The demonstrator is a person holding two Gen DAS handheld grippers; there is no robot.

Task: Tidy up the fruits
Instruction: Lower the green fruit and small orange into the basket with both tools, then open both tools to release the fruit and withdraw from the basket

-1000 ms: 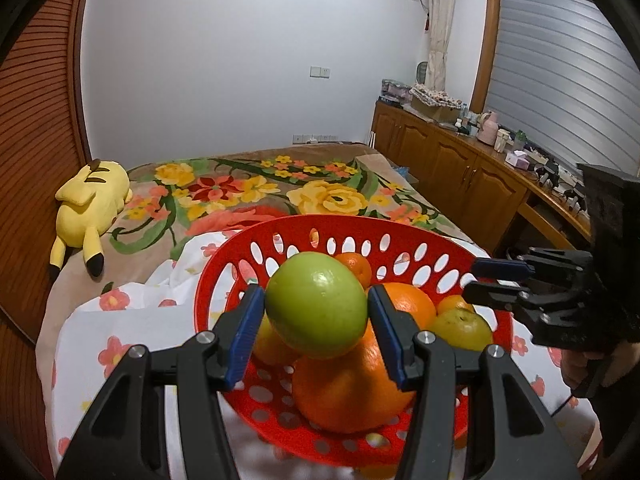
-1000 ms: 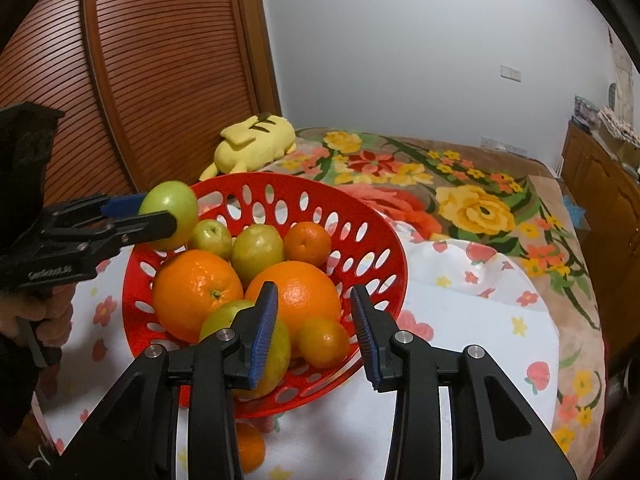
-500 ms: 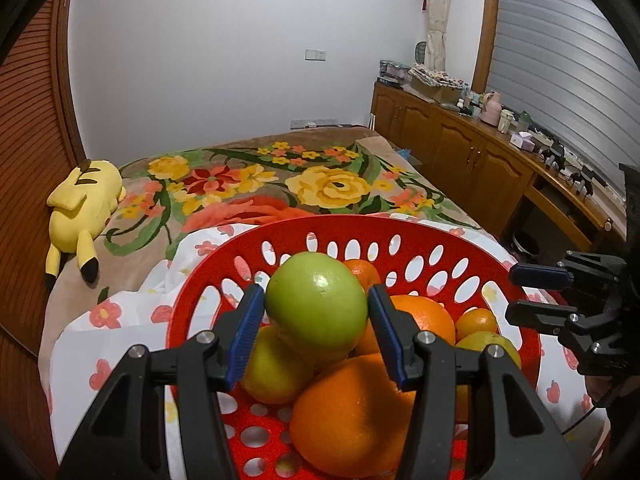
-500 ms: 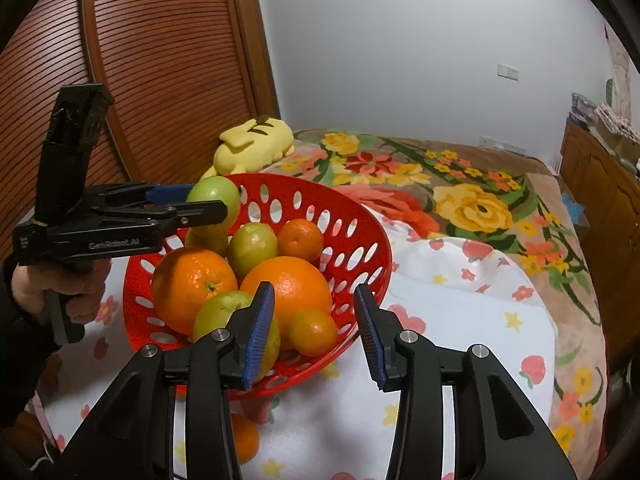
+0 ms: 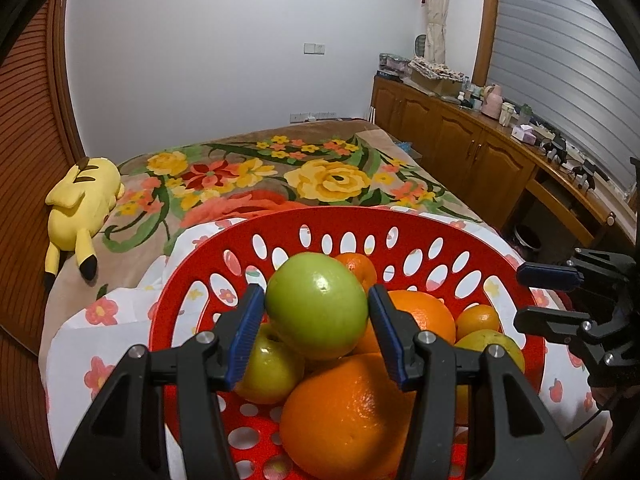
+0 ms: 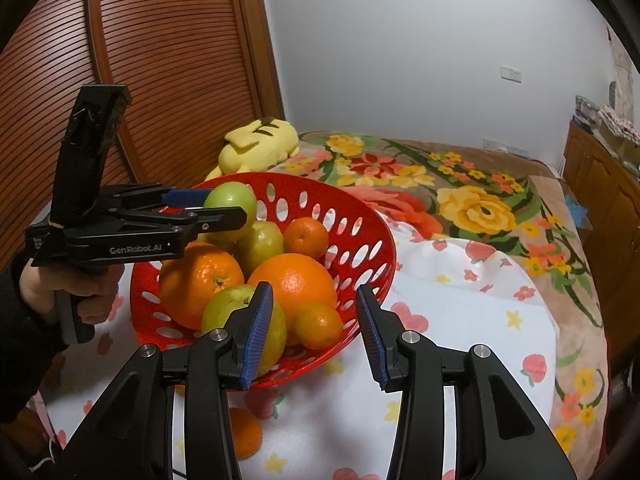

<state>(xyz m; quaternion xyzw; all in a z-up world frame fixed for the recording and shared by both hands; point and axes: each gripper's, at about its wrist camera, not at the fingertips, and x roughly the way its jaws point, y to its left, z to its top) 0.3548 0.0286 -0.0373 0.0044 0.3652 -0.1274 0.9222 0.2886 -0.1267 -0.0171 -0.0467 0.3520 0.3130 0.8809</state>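
Note:
A red perforated basket [image 5: 360, 216] [image 6: 372, 240] holds two large oranges [image 6: 294, 284], small mandarins [image 6: 306, 238] and yellow-green fruits [image 6: 260, 244]. My left gripper [image 5: 315, 296] [image 6: 224, 203] is shut on a green apple [image 5: 316, 316] [image 6: 234, 196], held just above the fruit at the basket's left side. My right gripper [image 6: 314, 296] [image 5: 522, 296] hovers at the basket's near right rim, open, with nothing between its blue pads. One more orange [image 6: 244, 432] lies on the cloth below the basket, partly hidden by my right fingers.
The basket sits on a white flowered cloth [image 6: 460, 320] over a floral blanket [image 5: 328, 176]. A yellow plush toy [image 5: 80, 200] lies at the bed's left edge by a slatted wooden door [image 6: 160, 60]. Wooden cabinets [image 5: 460, 148] line the right wall.
My left gripper carried the green apple from the basket's edge further in over the piled fruit. The right gripper's jaws spread a little wider and it stayed where it was.

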